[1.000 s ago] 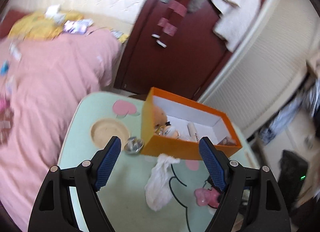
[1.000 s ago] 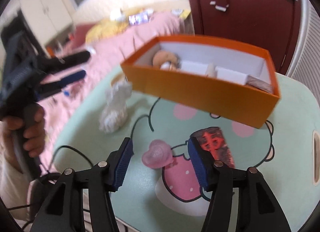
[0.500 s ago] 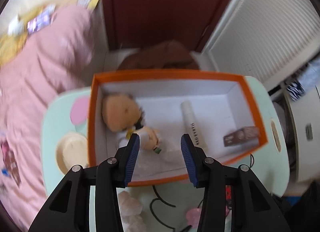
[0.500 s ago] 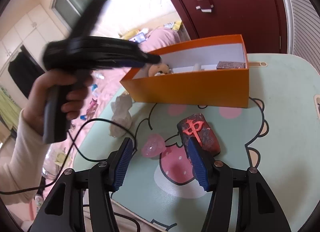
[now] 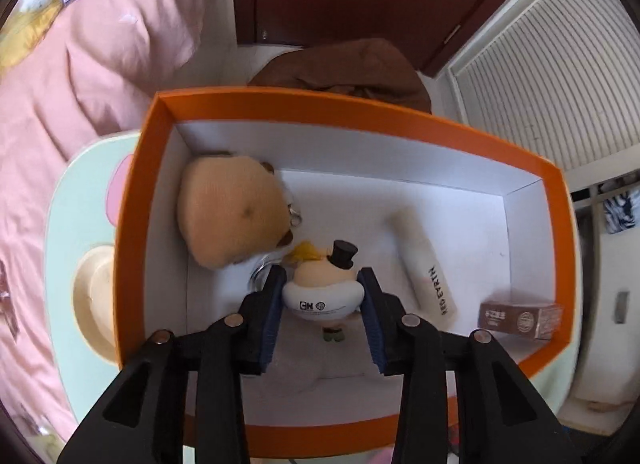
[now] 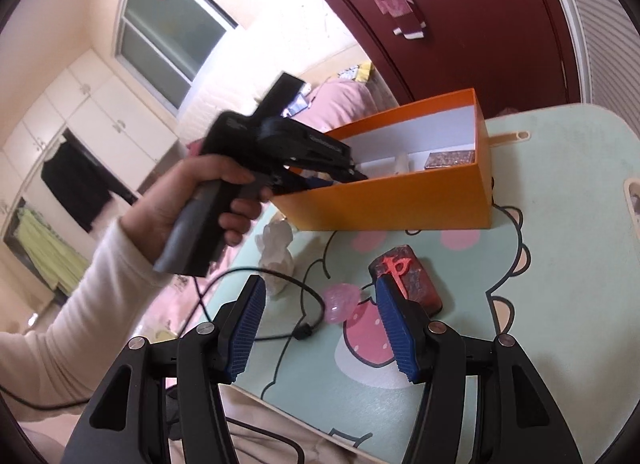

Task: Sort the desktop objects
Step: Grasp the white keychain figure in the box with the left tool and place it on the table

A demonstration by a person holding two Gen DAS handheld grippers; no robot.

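An orange box (image 5: 280, 104) with a white inside stands on the mint cartoon table (image 6: 560, 184). In it lie a brown plush (image 5: 232, 212), a white tube (image 5: 424, 260), a small brown carton (image 5: 520, 314) and a little toy figure with a black top hat (image 5: 322, 284). My left gripper (image 5: 322, 296) points down into the box, jaws closing, both pads against the figure's white body. In the right wrist view a hand holds that left gripper (image 6: 320, 182) over the box (image 6: 400, 204). My right gripper (image 6: 320, 304) hangs open over the table with nothing between its fingers.
On the table in front of the box lie a pink heart (image 6: 340, 302), a dark tile with a red character (image 6: 408, 272) and a white crumpled lump (image 6: 276, 252). A black cable (image 6: 280, 276) crosses the table's near edge. A pink bed (image 5: 80, 84) lies to the left.
The left gripper swung from the table's near side to over the box, tipped downward and narrowed its jaws around the hatted figure. The right gripper shifted and rolled a little, jaws unchanged.
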